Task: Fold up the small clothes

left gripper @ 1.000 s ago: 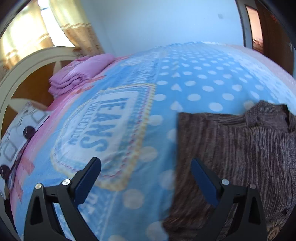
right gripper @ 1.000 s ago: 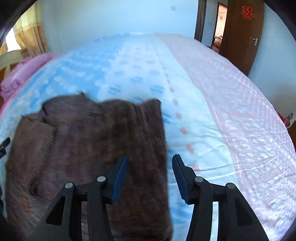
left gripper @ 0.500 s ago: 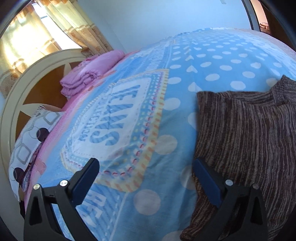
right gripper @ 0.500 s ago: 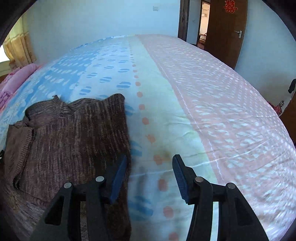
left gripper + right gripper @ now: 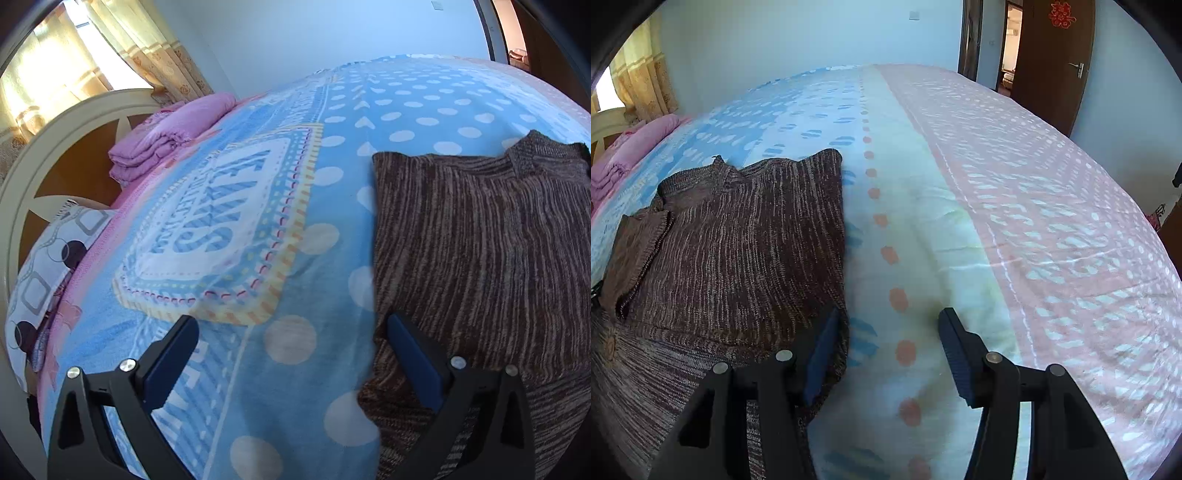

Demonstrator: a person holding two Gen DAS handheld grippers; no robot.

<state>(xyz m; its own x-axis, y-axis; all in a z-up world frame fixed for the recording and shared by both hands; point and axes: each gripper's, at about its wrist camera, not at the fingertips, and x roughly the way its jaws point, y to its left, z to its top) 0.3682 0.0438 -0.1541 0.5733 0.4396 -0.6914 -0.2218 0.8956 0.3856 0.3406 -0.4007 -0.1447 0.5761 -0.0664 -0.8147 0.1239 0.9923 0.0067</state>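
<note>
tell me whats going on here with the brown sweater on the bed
A person is folding a brown knit sweater on a bed covered by a blue polka-dot blanket, using one hand-held gripper in each hand. The sweater lies flat with both sides already folded in. The left hand-held gripper is open at the sweater's left edge, and the right hand-held gripper is open at its right edge. Neither grips the fabric right now. A folded pink blanket sits by the headboard.

The left gripper (image 5: 291, 354) hovers wide open above the blue dotted bedspread (image 5: 406, 110), its right finger over the brown striped sweater's (image 5: 487, 236) left edge.
</note>
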